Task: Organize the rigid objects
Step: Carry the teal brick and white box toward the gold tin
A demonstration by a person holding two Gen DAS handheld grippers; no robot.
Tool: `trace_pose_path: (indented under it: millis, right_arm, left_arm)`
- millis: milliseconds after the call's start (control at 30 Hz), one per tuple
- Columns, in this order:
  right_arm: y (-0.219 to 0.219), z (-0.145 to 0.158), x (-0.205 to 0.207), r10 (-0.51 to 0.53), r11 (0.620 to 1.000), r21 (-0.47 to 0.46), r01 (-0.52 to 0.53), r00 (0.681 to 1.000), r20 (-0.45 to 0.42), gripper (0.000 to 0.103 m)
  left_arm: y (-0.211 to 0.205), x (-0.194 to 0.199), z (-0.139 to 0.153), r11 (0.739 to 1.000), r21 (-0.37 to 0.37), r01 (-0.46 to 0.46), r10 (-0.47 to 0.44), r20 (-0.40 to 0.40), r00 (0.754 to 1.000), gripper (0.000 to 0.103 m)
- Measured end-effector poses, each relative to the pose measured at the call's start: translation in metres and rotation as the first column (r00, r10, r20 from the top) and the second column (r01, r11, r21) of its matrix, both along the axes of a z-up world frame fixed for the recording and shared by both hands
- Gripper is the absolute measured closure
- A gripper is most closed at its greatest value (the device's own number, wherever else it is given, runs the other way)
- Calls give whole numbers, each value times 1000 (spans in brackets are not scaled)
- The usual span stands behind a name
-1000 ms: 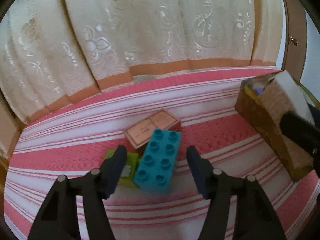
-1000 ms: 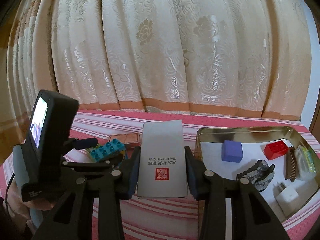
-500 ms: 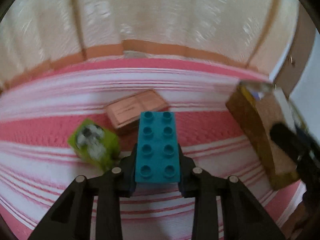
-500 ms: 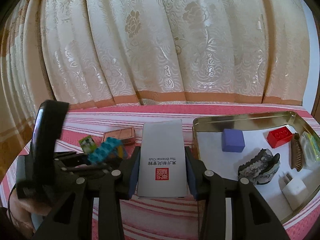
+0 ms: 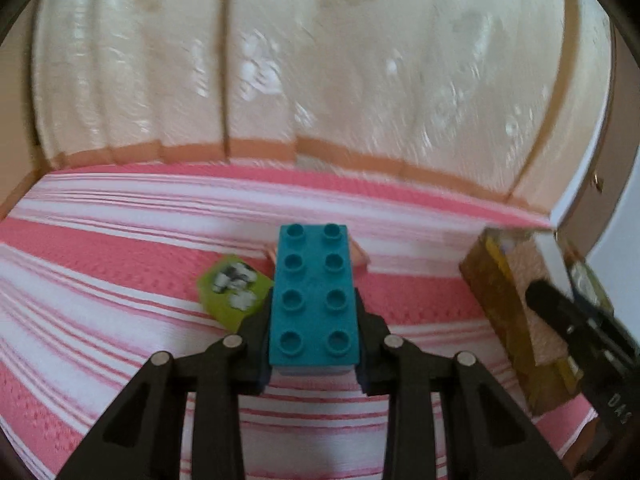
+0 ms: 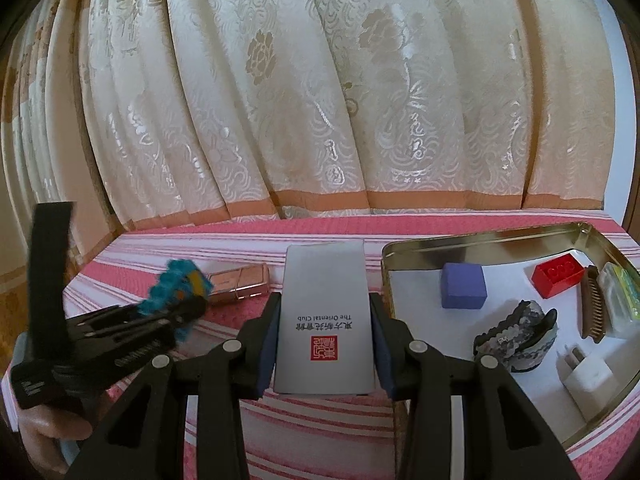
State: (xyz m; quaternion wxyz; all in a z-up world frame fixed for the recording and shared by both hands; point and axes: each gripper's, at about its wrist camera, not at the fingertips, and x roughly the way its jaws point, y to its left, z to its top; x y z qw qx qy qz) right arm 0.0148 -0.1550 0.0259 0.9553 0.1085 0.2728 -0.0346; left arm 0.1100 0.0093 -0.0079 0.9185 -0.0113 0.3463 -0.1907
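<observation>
My left gripper is shut on a teal studded brick and holds it above the striped cloth; the brick also shows blurred in the right wrist view. A green block lies on the cloth just left of it, and a copper flat box lies behind it. My right gripper is shut on a grey card box, beside the gold tin tray.
The tray holds a purple block, a red brick, a comb, a sequined clip and a white charger. A cream curtain hangs behind the pink striped table.
My left gripper closed on the teal brick and lifted it off the cloth, moving up and away from the green block. My right gripper kept its hold on the card box.
</observation>
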Motion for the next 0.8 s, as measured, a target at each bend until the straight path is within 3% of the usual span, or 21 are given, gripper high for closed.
trace_pose_path:
  millis: [400,800]
  right_arm:
    - [-3,5,-6,-20,1000,-11,20,999,27,59]
    - [-14,8,-18,-41,999,-27,42,998,51,59]
  left_arm:
    - [-11,-33,15,985,55,-166,154,178,972,73]
    - [-32,-59,20,974,100,-205,172,269,947,73]
